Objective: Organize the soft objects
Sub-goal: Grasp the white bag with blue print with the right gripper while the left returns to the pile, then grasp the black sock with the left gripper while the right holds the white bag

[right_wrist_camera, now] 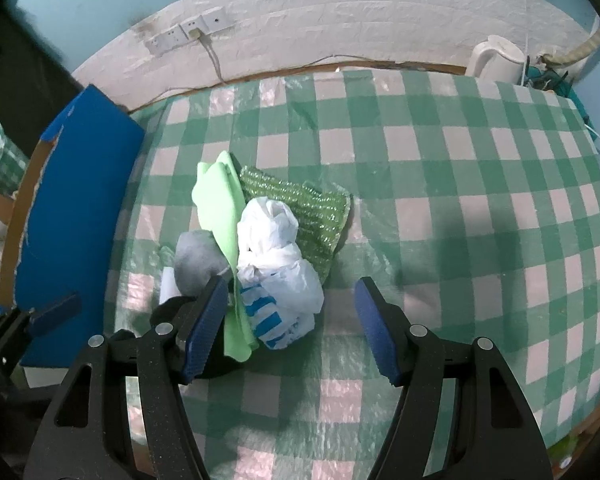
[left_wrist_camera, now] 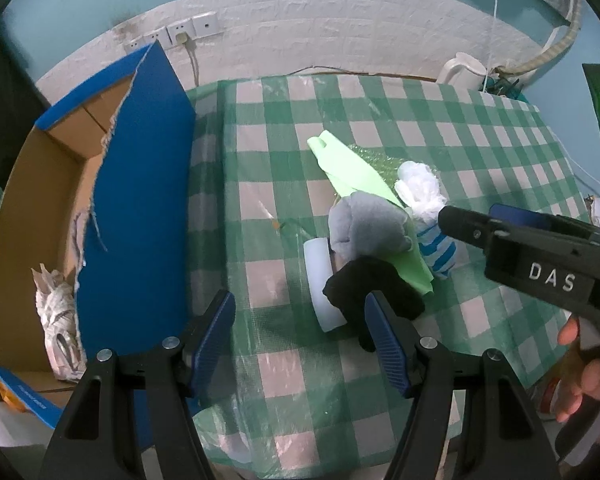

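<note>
black cloth [right_wrist_camera: 168, 312]: half behind left finger | white foam [left_wrist_camera: 320, 280]: partly under cloths

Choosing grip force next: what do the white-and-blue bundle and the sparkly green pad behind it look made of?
White-and-blue bundle: probably thin plastic film, glossy, crinkled, knotted like a carrier bag. Green pad: looks like bubble wrap or a glittery scrub sponge; rows of shiny bumps, cannot tell which.

A lived-in room of a home is shown. A table is covered with a green-and-white checked plastic tablecloth [right_wrist_camera: 440, 152]. Behind it, at the top of the frame, a white brick-pattern wall covering [right_wrist_camera: 340, 12] is seen below blue paint, with wall sockets [right_wrist_camera: 188, 32] upper left and a white electric kettle [right_wrist_camera: 496, 60] upper right.
</note>
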Available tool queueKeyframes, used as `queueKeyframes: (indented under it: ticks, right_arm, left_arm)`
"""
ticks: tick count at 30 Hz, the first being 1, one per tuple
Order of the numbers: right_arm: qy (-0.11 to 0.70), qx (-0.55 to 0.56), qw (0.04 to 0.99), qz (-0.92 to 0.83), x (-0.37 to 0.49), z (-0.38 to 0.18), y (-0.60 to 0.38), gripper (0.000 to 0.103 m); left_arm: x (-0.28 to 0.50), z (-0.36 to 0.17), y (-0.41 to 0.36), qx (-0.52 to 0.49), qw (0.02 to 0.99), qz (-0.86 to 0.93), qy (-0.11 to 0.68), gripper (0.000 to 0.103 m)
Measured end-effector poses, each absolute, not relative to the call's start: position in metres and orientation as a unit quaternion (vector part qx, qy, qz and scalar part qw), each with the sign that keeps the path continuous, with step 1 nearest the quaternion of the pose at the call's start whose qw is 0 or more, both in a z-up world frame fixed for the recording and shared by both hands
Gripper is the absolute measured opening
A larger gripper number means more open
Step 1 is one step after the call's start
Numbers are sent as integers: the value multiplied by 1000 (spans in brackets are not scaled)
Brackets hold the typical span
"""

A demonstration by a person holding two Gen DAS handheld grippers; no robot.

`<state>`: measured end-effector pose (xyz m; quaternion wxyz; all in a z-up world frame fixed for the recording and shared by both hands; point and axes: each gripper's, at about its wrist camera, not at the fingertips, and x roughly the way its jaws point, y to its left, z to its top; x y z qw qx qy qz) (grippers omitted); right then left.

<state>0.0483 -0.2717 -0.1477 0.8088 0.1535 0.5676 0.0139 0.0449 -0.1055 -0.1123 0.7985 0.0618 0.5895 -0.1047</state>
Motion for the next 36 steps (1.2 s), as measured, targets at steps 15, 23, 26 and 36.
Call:
queueKeyframes:
  ticks: [15, 23, 26, 36]
  right_arm:
    - [581, 127, 803, 43, 51, -179, -260, 43]
    - [597, 109, 794, 15, 40, -172, -272, 42]
    - [607, 105, 788, -5, 33, -172, -282, 42]
    - [608, 107, 787, -14, 18, -169, -296, 42]
  left_arm:
    - [45, -129, -104, 60, 785, -103, 608, 69]
    - [43, -133, -114, 59, 780, -115, 612, 69]
    - [42, -134, -120, 55, 778, -123, 613, 76]
    - [41, -138, -146, 66, 774, -147, 612, 79]
